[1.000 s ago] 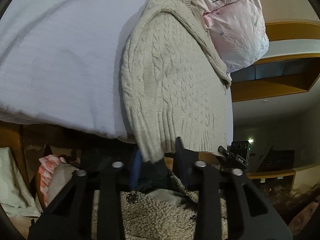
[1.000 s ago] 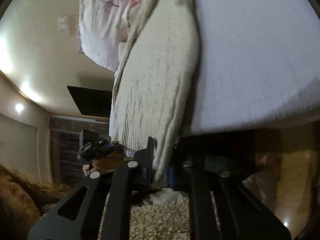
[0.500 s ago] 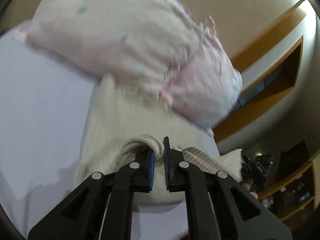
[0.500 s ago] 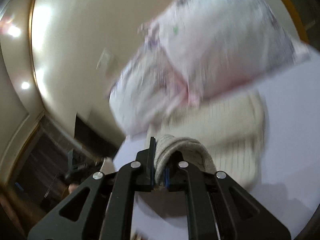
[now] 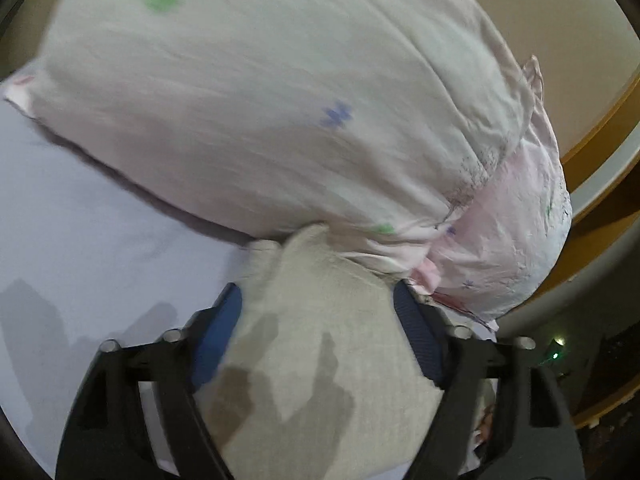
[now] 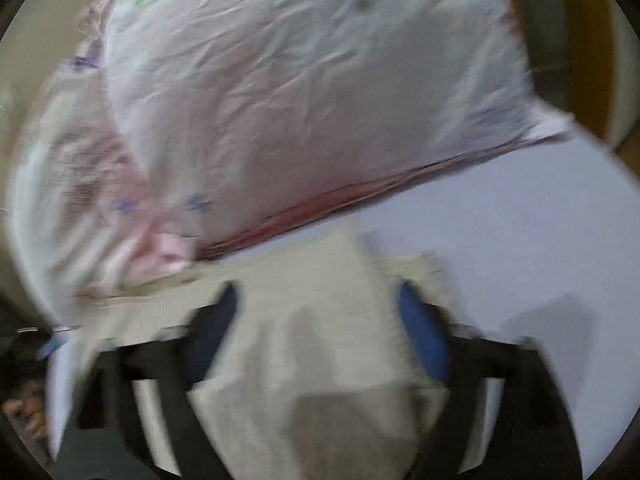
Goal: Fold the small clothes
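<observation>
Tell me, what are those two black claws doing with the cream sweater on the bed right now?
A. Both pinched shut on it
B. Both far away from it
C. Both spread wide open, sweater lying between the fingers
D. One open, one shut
C: the left gripper and right gripper both stand wide open, with the cream sweater between their fingers.

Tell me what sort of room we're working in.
Most likely a bedroom. The sweater lies on a bed's white sheet, up against a floral pillow, with what looks like a wooden headboard behind.
</observation>
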`<move>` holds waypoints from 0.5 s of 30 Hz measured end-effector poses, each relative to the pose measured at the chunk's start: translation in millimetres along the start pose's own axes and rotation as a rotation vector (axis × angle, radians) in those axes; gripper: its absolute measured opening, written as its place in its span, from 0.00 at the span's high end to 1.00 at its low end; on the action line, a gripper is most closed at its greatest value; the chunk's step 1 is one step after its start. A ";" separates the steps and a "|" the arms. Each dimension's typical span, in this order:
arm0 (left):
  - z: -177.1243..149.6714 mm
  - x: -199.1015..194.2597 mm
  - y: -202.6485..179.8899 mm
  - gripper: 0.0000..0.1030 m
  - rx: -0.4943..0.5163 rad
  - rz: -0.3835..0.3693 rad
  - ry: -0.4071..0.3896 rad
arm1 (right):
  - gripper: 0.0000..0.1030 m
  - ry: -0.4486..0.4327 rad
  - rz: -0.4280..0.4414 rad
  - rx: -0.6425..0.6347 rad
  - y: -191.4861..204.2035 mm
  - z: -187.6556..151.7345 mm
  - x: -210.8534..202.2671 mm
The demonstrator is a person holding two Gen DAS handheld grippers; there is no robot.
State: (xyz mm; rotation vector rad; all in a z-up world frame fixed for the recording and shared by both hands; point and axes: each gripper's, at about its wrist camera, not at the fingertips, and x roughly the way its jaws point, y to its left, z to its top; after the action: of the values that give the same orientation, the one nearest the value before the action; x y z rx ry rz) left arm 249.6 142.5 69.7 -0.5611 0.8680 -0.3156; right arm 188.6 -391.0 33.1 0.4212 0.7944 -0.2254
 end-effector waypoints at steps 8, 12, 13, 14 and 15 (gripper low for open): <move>-27.8 29.4 32.6 0.36 -0.048 0.049 0.211 | 0.10 -0.027 0.117 0.025 2.2 4.1 -20.2; -36.6 40.7 29.1 0.44 -0.063 0.019 0.197 | 0.10 0.021 0.179 0.019 -3.7 -5.7 -21.2; -39.8 43.0 27.6 0.46 -0.087 0.010 0.182 | 0.10 0.024 0.188 0.023 -2.5 -7.6 -20.7; -42.4 44.8 27.5 0.62 -0.107 -0.007 0.181 | 0.10 0.028 0.197 0.026 -3.8 -9.8 -20.8; -45.7 48.5 29.2 0.80 -0.147 -0.038 0.191 | 0.10 0.037 0.207 0.033 -7.8 -11.3 -20.4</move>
State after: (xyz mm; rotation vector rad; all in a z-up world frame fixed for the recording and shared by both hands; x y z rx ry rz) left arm 244.4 127.8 -1.3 -0.6921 1.0722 -0.3457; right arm 164.7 -392.1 38.8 0.5364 0.7777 -0.0383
